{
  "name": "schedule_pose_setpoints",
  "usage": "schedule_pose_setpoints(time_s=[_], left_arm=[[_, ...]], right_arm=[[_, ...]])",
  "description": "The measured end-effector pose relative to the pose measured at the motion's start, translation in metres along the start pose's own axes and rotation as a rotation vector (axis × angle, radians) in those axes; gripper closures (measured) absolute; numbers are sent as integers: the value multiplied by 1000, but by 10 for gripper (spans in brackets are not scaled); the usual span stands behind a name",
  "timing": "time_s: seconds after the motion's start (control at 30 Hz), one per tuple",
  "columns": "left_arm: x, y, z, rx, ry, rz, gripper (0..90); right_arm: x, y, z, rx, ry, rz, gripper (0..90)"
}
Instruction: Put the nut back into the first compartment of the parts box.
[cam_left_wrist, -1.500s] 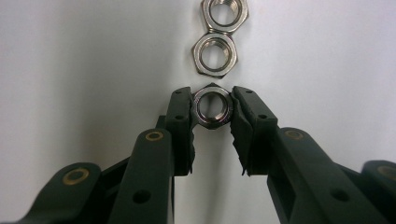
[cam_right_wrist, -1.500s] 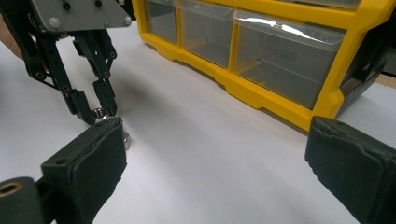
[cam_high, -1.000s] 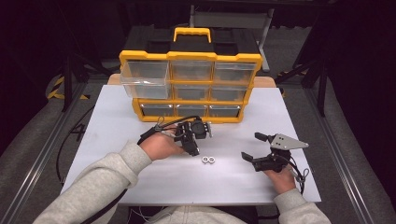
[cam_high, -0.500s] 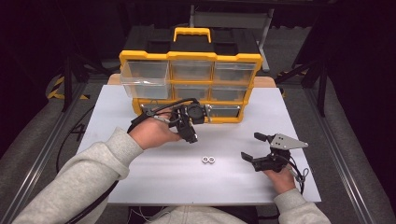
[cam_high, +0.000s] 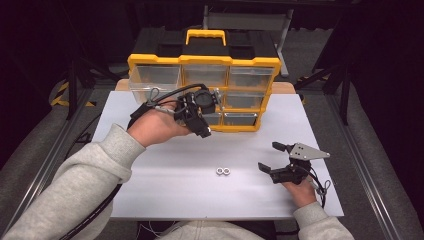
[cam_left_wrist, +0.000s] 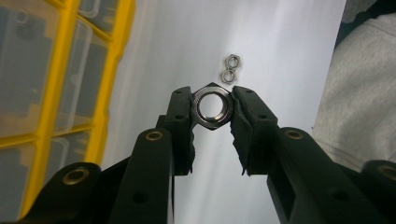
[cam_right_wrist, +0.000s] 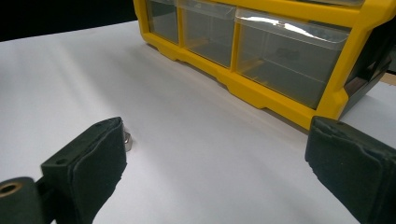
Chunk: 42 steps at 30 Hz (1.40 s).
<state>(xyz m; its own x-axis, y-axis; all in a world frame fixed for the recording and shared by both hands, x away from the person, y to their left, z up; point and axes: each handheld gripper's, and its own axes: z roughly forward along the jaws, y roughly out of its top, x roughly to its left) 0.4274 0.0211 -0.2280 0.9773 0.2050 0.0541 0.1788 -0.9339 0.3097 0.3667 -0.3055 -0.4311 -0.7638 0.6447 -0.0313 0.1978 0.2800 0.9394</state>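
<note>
My left gripper is shut on a large steel hex nut, pinched flat between its pads. In the high view that left gripper hangs raised in front of the yellow drawer organizer, pointing down at the table. Two small nuts lie touching each other on the white table; the left gripper view shows these small nuts below the held nut. My right gripper rests open on the table at the right, nothing between its pads. One small nut peeks out beside its left pad.
The organizer has clear plastic drawers in a yellow frame with a handle on top, standing at the table's far side. A grey-sleeved forearm crosses the left front of the table. Dark floor surrounds the table.
My left gripper has risen from near the table by the two small nuts up toward the organizer's front, carrying the large nut. The right gripper has stayed put.
</note>
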Motion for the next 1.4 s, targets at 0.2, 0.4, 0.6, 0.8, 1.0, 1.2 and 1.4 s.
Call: schedule_pose_setpoints(time_s=[0.2,0.4,0.6,0.8,1.0,1.2,1.4], left_arm=[[5,1,-22,-23,16,-10,697],[11,-1,-40,-40,38,-32,696],[17,-4,-60,-50,76,-65,696],[27,-11,-80,-89,104,-121,697],[35,-17,-96,-85,124,-160,697],[41,-22,-104,-65,138,-194,696],[48,-28,-114,-57,171,-239,697]], right_arm=[[1,0,0,2,0,0,57],[1,0,0,2,-1,0,56],[1,0,1,6,-3,-5,55],[1,0,1,6,3,-8,54],[2,0,0,8,2,-8,53],[2,1,-1,6,4,-15,53],[3,1,-2,3,5,-14,53]])
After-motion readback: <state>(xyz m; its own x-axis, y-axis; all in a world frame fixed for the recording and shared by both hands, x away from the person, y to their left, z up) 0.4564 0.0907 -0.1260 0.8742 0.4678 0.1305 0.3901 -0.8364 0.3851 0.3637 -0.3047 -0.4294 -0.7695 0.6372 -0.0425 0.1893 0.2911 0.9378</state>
